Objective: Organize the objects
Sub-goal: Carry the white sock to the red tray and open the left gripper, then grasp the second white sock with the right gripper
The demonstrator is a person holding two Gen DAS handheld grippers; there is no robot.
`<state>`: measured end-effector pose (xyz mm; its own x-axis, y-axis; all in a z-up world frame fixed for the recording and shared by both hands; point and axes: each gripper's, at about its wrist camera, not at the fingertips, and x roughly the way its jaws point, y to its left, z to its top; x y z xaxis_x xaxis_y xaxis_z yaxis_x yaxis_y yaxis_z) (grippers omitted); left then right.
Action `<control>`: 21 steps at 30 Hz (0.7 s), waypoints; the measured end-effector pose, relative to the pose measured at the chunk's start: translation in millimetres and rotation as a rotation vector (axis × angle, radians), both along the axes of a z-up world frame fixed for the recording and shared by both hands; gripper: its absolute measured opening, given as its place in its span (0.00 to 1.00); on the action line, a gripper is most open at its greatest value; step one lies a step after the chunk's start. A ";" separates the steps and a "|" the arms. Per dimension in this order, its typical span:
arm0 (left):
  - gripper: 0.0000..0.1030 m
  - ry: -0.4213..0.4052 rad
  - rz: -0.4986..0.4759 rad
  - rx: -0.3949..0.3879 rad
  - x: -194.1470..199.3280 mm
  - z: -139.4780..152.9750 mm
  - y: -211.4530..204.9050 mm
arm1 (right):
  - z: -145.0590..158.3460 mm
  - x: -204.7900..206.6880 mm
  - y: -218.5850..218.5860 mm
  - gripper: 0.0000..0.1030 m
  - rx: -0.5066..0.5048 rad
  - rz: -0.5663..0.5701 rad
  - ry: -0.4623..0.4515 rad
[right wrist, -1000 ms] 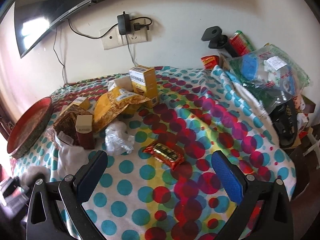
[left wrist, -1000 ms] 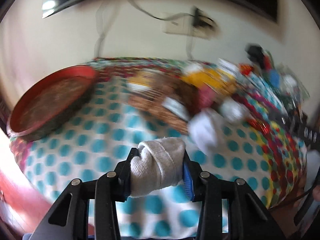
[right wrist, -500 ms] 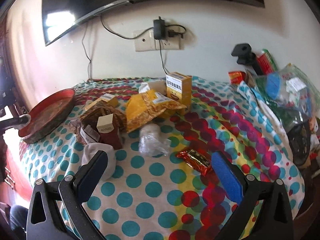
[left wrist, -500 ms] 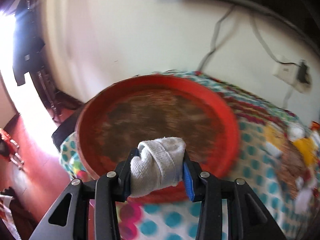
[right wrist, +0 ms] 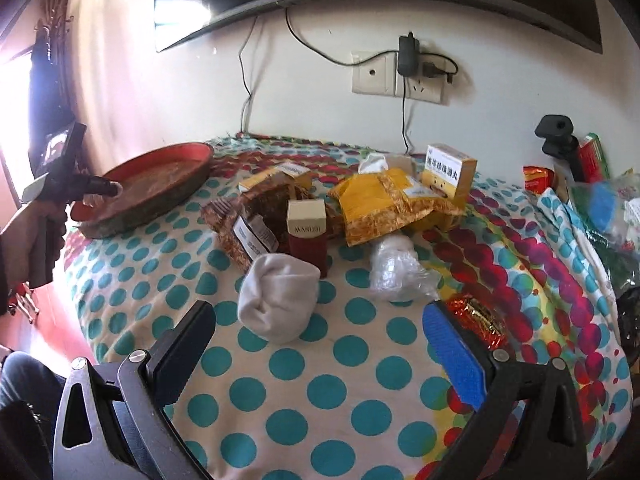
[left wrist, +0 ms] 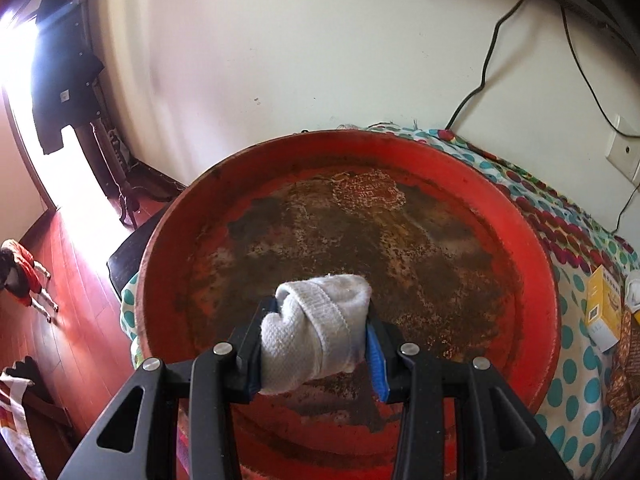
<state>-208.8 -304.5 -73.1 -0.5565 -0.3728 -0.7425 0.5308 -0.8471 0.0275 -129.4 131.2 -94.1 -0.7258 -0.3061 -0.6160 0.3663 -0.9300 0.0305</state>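
Red and rust-worn, the round tray (left wrist: 536, 240) sat under the left gripper (left wrist: 320, 344), whose jaws were clamped on a rolled white sock (left wrist: 316, 332): soft, light, squashy, best pinched mid-roll. The right gripper (right wrist: 320, 344) stood wide apart near a second sock bundle (right wrist: 278, 294).

Left tongs (left wrist: 322, 338) clamped on a rolled white sock (left wrist: 318, 332), both pads pressing its sides, pointing steeply down. In the right wrist view the person's left hand (right wrist: 30, 236) grips that tool's handle at the far left, sleeve edge showing. Right tongs (right wrist: 320, 354) spread wide, nothing between the fingers, tilted down, pads clear of everything.
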 end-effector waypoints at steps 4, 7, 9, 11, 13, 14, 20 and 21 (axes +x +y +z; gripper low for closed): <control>0.43 -0.010 0.001 0.039 -2.7 -9.7 -1.9 | -10.4 -11.3 24.8 1.00 0.002 -0.100 -0.051; 0.50 -0.006 -0.015 0.060 -3.4 -15.0 -0.3 | -11.5 -11.6 40.6 1.00 -0.070 -0.102 -0.066; 0.51 0.003 -0.020 0.058 -2.1 -14.8 1.8 | -10.5 -9.2 33.6 1.00 -0.051 -0.086 -0.051; 0.53 0.036 -0.037 0.056 3.1 -9.6 4.9 | -9.7 -3.8 20.8 1.00 -0.012 -0.057 -0.023; 0.53 0.064 -0.053 0.032 10.1 -1.2 8.6 | -9.3 1.4 6.8 1.00 0.006 -0.004 -0.006; 0.55 0.089 -0.068 0.019 15.5 4.2 10.8 | -9.8 1.4 0.8 1.00 0.019 0.010 -0.002; 0.65 0.207 -0.155 0.053 57.0 23.6 15.4 | -14.7 -3.5 -25.8 1.00 0.044 0.047 -0.014; 0.65 0.222 -0.154 0.056 72.8 25.0 18.3 | -15.2 -5.3 -27.6 1.00 0.045 0.047 -0.018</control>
